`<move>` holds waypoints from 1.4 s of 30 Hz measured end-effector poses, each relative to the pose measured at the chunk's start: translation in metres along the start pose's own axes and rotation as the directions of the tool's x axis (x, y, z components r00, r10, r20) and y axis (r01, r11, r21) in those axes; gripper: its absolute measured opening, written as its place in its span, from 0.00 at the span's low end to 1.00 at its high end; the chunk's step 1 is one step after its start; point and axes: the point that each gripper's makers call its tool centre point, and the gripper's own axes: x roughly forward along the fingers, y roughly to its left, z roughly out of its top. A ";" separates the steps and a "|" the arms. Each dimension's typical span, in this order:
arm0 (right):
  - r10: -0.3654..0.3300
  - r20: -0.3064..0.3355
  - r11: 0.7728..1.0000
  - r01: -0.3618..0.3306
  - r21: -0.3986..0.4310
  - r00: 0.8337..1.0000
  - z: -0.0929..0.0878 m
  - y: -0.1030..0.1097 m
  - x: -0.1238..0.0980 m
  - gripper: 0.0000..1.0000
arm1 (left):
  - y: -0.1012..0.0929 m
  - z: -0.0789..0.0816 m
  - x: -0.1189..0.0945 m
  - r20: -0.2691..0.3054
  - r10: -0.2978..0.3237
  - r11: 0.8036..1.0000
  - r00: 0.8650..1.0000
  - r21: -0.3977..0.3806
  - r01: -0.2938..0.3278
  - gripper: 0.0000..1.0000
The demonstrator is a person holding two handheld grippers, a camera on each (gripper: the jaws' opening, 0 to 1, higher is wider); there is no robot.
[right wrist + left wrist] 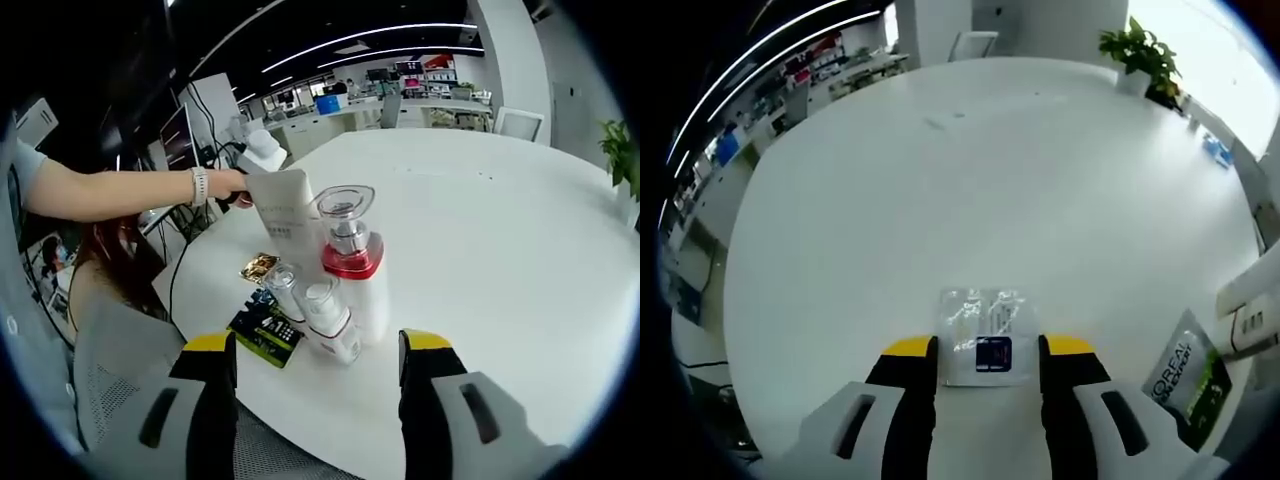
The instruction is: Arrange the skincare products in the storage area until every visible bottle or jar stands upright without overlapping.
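Left gripper [988, 352]: jaws spread wide, yellow-tipped, nothing held. Left gripper view: a flat clear sachet [983, 336] with a dark label lies on the white bench [970, 180], directly between the two jaw tips; whether either jaw touches it cannot be told. To the right of the right jaw, near the bench edge, a grey-and-green packet [1188, 380] printed with "L'OREAL" lies flat. Just above it a white object [1250, 305] enters from the right; its nature cannot be told. Far ahead, at the bench's opposite edge, a potted plant [1143, 55].

Right gripper [318, 352]: jaws likewise spread wide, nothing held. Right gripper view: just ahead of the jaw gap stands a white bottle with a red collar and clear cap [354, 265], upright. Leaning against its left side, a smaller white bottle with a clear cap [325, 315], tilted, its base near the gap. Just left of that, a clear-capped vial [282, 285], also tilted. A dark flat packet [265, 328] lies under and beside these, ahead of the left jaw, with a small gold sachet [258, 266] just beyond it. Behind the group, a white tube [283, 215] stands upright, gripped from the left by a person's hand [232, 185] wearing a wrist strap.
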 end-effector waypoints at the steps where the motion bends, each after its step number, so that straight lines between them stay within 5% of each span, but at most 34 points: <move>1: 0.000 0.001 1.000 0.000 0.000 1.000 0.000 0.000 0.000 0.66 | 0.000 0.000 0.000 -0.002 0.001 1.000 1.000 -0.001 -0.001 0.37; 21: 0.009 0.003 0.999 -0.009 -0.031 1.000 0.001 0.011 -0.003 0.67 | -0.009 -0.013 -0.023 0.012 -0.010 1.000 1.000 0.003 0.010 0.37; 42: -0.002 0.039 0.997 0.005 -0.075 0.999 0.008 0.018 -0.010 0.86 | -0.021 -0.031 -0.055 0.043 -0.021 0.999 0.999 0.041 0.019 0.37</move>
